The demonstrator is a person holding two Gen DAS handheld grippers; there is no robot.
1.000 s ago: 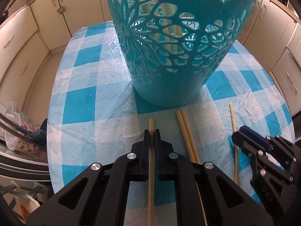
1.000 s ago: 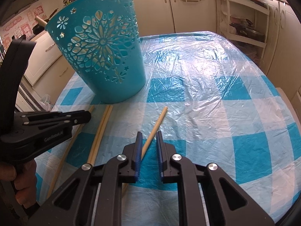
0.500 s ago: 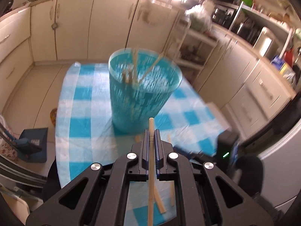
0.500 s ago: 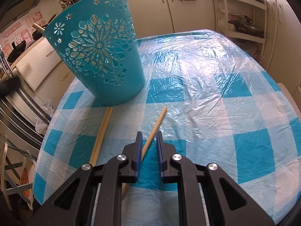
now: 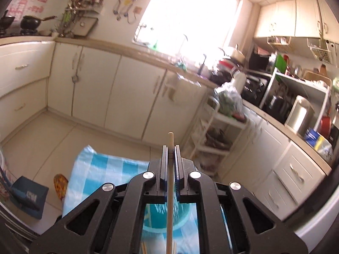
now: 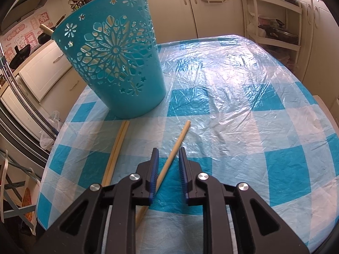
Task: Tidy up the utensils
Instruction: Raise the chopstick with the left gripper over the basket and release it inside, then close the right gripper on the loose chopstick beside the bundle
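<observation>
Left-wrist view shows the left gripper (image 5: 170,148) clamped tight on one chopstick (image 5: 170,190), high above the teal basket (image 5: 186,213). Right-wrist view: a chopstick pair (image 6: 117,148) lies on the checked tablecloth (image 6: 233,105); the right gripper (image 6: 168,154), jaws just widening, straddles a loose single chopstick (image 6: 177,142).

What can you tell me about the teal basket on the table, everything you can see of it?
The teal basket is a tapered plastic bucket, wider at the rim than at the base, its wall pierced with a large flower-like cutout pattern and small stars and blossoms. It stands upright on the blue-and-white checked tablecloth under clear plastic film. A pale wooden stick pokes out above its rim on the left. A pair of chopsticks lies on the cloth with its tips close to the base; whether they touch it is unclear.
</observation>
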